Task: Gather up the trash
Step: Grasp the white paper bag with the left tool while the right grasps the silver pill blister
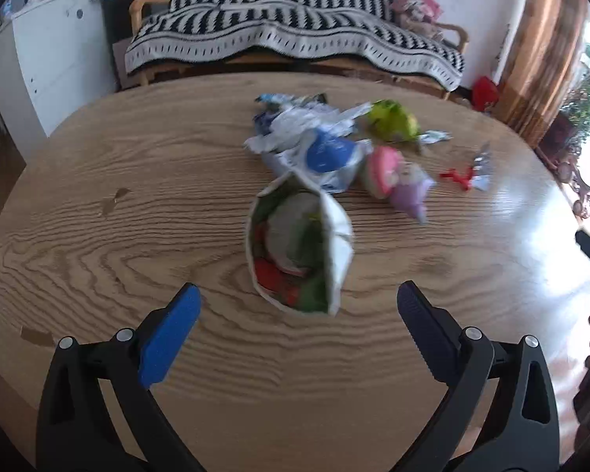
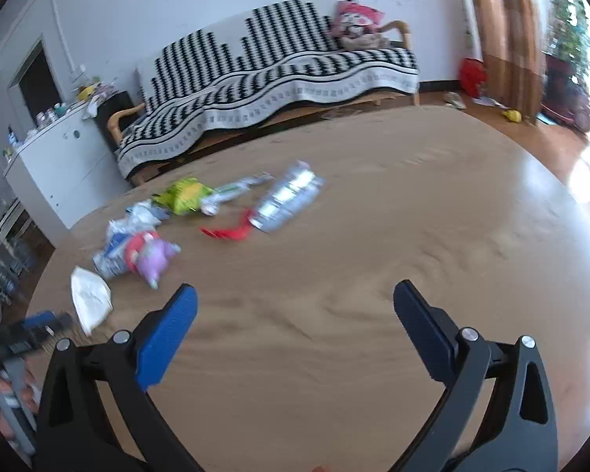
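A white paper bag [image 1: 299, 247] stands open on the wooden table [image 1: 98, 236], stuffed with red, green and white wrappers. Behind it lies a heap of trash: a blue-and-white plastic bag [image 1: 326, 153], a green wrapper [image 1: 393, 120], a pink and purple packet [image 1: 397, 181] and a red scrap [image 1: 458, 177]. My left gripper [image 1: 299, 303] is open just in front of the bag, with nothing between its fingers. My right gripper [image 2: 295, 306] is open over bare table. From the right wrist, the white bag [image 2: 90, 299], purple packet [image 2: 153, 255], green wrapper [image 2: 183, 194], red scrap [image 2: 228, 232] and a silver foil wrapper [image 2: 289, 200] lie ahead and to the left.
A sofa with a black-and-white striped throw [image 1: 295, 35] stands beyond the table. A white cabinet [image 1: 55, 59] is at the left, a brown curtain [image 2: 503, 35] at the right. A hand on the other tool's handle [image 2: 11, 393] shows at the lower left of the right wrist view.
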{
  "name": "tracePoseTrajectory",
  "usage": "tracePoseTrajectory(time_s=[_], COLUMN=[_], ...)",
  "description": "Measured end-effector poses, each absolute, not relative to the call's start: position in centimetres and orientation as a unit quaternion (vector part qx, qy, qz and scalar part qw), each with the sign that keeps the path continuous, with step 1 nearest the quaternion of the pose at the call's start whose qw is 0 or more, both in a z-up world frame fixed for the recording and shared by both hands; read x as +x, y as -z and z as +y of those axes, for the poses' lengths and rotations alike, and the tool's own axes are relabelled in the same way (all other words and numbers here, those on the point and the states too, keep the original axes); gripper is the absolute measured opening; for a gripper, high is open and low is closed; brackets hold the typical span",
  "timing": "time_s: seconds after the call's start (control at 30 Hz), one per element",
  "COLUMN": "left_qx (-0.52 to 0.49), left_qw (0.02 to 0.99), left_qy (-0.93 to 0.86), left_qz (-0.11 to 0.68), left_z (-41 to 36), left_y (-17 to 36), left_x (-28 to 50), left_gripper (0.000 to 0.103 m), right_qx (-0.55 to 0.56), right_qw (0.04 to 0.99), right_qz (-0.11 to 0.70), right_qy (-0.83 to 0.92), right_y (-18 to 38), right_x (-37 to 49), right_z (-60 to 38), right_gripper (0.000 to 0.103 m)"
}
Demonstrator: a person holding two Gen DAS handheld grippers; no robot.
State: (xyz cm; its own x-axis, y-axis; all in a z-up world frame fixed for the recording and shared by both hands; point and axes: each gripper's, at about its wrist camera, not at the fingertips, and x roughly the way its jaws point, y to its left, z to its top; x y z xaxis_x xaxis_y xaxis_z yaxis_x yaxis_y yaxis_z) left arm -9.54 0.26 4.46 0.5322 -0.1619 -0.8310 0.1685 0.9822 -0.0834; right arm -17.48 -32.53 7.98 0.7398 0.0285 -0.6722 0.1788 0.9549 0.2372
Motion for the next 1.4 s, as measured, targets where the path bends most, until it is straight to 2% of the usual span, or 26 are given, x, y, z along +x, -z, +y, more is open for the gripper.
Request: tracePoseTrajectory(time_s=[0.27,0.5,0.53,0.63,0.7,0.8,0.83,0.97,1.0,1.07,1.4], left_qx=[0.002,-0.018,-0.013,-0.008,0.001,0.023,0.040,0.040,0.040,0.045,0.028], left_qw=[0.864,0.856,0.858,0.858,0.860,0.865,0.867,0.865,0.863,0.873,0.883], left_qy=[0.084,0.099,0.091,0.077,0.068,0.053,0.050,0.059,0.063,0.064,0.098], left_qz=[0.496,0.508,0.506,0.507,0.505,0.499,0.494,0.497,0.499,0.482,0.458], left_z=[-0.6,0.4,0.6,1.3,1.8,2.1,2.0,2.2,2.3,2.3,0.6], left_y=[-2.4,-0.9,-0.8,-0.4,-0.3,-0.1,0.0,-0.1,-0.1,-0.9,-2.1], left_x=[-3.9,-3.0,-2.8,-2.1,-1.7,-1.5,-1.6,-1.6,-1.7,-2.0,-3.7], left_gripper=[0.097,0.097,0.097,0.097,0.097,0.097,0.098,0.098,0.097,0.063,0.062], right_qx=[0.143,0.142,0.145,0.148,0.152,0.160,0.164,0.179,0.179,0.175,0.118], right_qw=[0.908,0.892,0.889,0.880,0.874,0.866,0.864,0.870,0.872,0.879,0.908], right_qz=[0.377,0.414,0.419,0.438,0.446,0.461,0.465,0.451,0.447,0.435,0.392], right_qy=[0.113,0.111,0.111,0.110,0.115,0.112,0.107,0.087,0.086,0.087,0.091], right_y=[-7.7,-5.2,-4.9,-3.8,-3.1,-2.3,-1.9,-2.1,-2.3,-2.9,-6.8], right_x=[-7.1,-1.5,-0.9,0.6,1.3,2.0,2.1,1.5,1.2,0.3,-5.0], right_z=[-33.4,-33.6,-33.7,-33.5,-33.3,-33.0,-32.9,-32.9,-33.0,-33.2,-33.2], right_gripper=[0.097,0.095,0.092,0.076,0.051,0.031,0.029,0.006,0.006,0.005,0.005])
